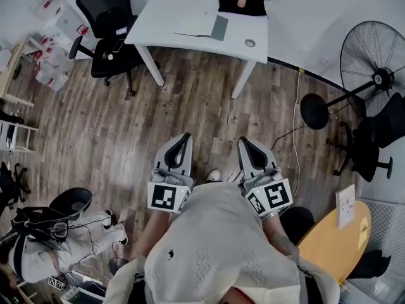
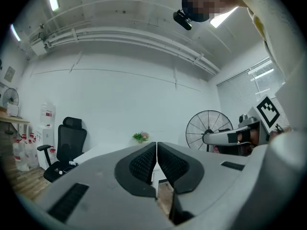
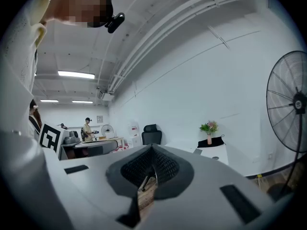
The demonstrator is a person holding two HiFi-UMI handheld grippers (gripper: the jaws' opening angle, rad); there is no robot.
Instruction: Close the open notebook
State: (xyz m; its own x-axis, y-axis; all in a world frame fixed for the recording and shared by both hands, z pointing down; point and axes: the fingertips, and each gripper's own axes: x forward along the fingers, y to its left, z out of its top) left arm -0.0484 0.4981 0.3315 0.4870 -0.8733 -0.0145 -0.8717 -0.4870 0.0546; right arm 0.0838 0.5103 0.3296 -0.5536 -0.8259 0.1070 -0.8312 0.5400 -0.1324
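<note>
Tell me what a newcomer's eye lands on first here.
The left gripper and right gripper, both shut and empty, point side by side over the wooden floor in the head view's middle. Ahead stands the white table with the open notebook on it. A large standing fan fills the right edge.

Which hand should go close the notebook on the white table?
Left, probably, by a little. The notebook lies far ahead, more in line with the left gripper than the right gripper. Both are shut and empty.
</note>
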